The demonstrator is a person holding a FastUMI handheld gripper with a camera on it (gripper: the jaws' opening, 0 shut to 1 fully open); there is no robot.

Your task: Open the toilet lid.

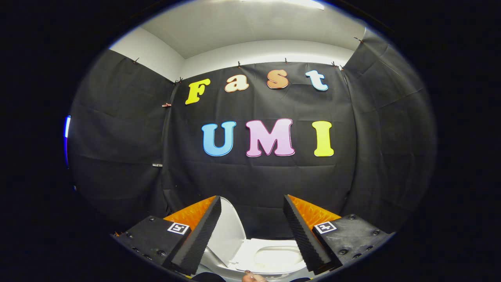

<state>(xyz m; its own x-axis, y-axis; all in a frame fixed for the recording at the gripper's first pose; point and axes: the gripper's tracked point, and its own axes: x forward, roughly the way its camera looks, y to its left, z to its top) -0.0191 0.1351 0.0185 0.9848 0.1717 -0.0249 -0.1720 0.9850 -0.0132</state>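
One toilet lid (229, 231) is seen, white, raised and standing up at a slant behind the left finger of the claw (252, 235). Its left part is hidden by that finger, so only one curved edge and part of its face can be made out. Just right of the lid, one white seat (250, 254) is seen lying flat around one bowl opening (278, 258); both are crossed by the right finger, and their near rim is cut off below. The rest of the toilet cannot be made out.

The claw is held wide apart above the toilet, with two fingers (197, 243) counted, one to each side of the lid and seat. Nothing is gripped between them, and no contact with the lid can be seen. One square marker (178, 228) is carried on the left finger's block and a second on the right.

Just below the seat, between the fingers, a small part of a hand (250, 277) is glimpsed, mostly cut off; what it is doing cannot be told.

Beyond the toilet, black cloth (258, 180) is hung on three sides as the booth's wall, pinned along its top by several small clips. Above the cloth, a white wall and ceiling (250, 31) are seen, with one strip light partly cut off.
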